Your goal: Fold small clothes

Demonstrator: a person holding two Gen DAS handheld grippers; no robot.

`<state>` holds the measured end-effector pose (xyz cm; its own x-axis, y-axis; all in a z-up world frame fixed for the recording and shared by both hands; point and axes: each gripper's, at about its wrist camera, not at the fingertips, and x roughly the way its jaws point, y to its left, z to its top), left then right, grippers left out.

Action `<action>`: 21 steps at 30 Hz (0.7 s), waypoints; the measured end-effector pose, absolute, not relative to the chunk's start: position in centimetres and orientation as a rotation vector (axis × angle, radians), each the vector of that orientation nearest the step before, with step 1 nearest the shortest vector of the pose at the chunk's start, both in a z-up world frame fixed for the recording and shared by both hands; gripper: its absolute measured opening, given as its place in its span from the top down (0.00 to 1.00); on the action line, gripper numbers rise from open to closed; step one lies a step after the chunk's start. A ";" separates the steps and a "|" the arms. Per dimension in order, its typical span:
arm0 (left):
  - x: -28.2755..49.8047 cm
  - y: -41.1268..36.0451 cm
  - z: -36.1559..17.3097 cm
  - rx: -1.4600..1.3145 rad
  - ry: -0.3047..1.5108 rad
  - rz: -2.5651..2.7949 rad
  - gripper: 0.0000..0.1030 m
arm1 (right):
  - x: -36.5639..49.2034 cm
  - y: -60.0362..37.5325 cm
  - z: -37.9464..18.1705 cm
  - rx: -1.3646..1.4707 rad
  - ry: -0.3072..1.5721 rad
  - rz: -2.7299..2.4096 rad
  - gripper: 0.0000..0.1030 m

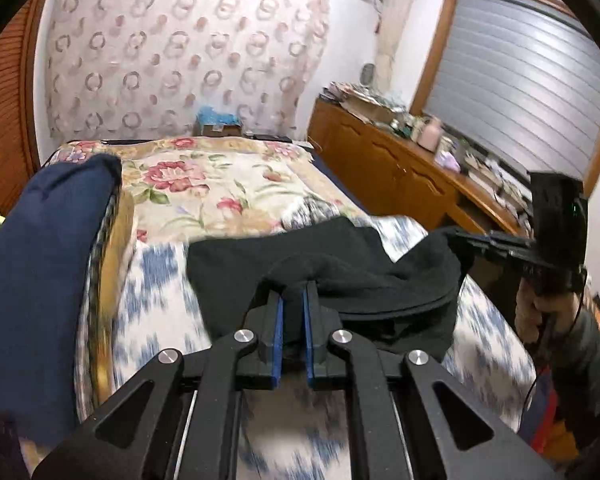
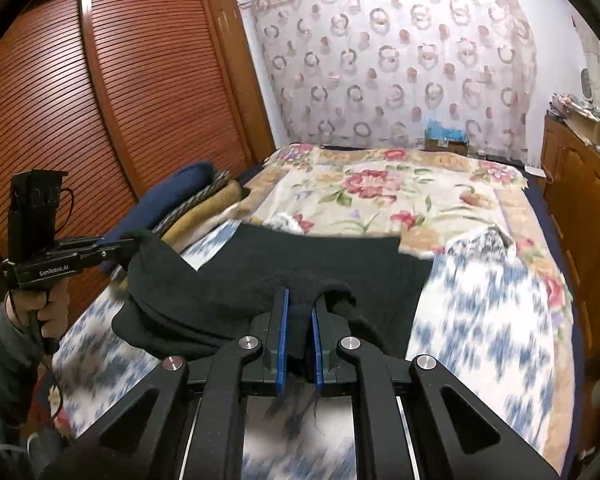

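A black knitted garment (image 1: 340, 264) hangs lifted above the blue-and-white bedspread (image 1: 152, 304), stretched between both grippers. My left gripper (image 1: 294, 292) is shut on one near corner of it, the cloth bunched between the blue pads. My right gripper (image 2: 300, 300) is shut on the other near corner of the black garment (image 2: 320, 264). In the left wrist view the right gripper (image 1: 454, 236) shows at the right, held by a hand, pinching the cloth. In the right wrist view the left gripper (image 2: 130, 244) shows at the left, pinching the cloth too. The garment's far edge lies on the bed.
A stack of folded clothes with a navy piece (image 1: 48, 272) on top sits at the bed's left side. A floral blanket (image 2: 380, 192) covers the far half of the bed. A wooden wardrobe (image 2: 100, 100) stands left; a cluttered wooden cabinet (image 1: 400, 168) runs along the right.
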<state>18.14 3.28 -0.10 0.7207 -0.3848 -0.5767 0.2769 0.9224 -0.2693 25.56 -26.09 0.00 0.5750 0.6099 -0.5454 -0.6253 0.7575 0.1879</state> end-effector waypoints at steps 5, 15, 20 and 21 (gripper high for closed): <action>24.9 3.8 -1.4 -0.170 0.735 -0.312 0.91 | 32.9 -24.5 -1.1 0.023 0.701 0.689 0.91; 30.8 4.7 -5.4 -0.184 0.851 -0.253 0.91 | 40.8 -21.4 -3.2 0.053 0.805 0.624 0.85; 30.2 4.6 -5.2 -0.178 0.849 -0.256 0.68 | 40.0 -21.9 -1.7 0.006 0.779 0.568 0.71; 29.8 4.6 -4.9 -0.177 0.840 -0.263 0.62 | 39.6 -21.8 -1.5 -0.016 0.770 0.559 0.60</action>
<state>29.75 4.58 -4.95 0.6379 -0.2986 -0.7099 0.1595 0.9530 -0.2575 39.55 -21.78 -1.48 0.5807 0.4729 -0.6627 -0.4840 0.8551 0.1861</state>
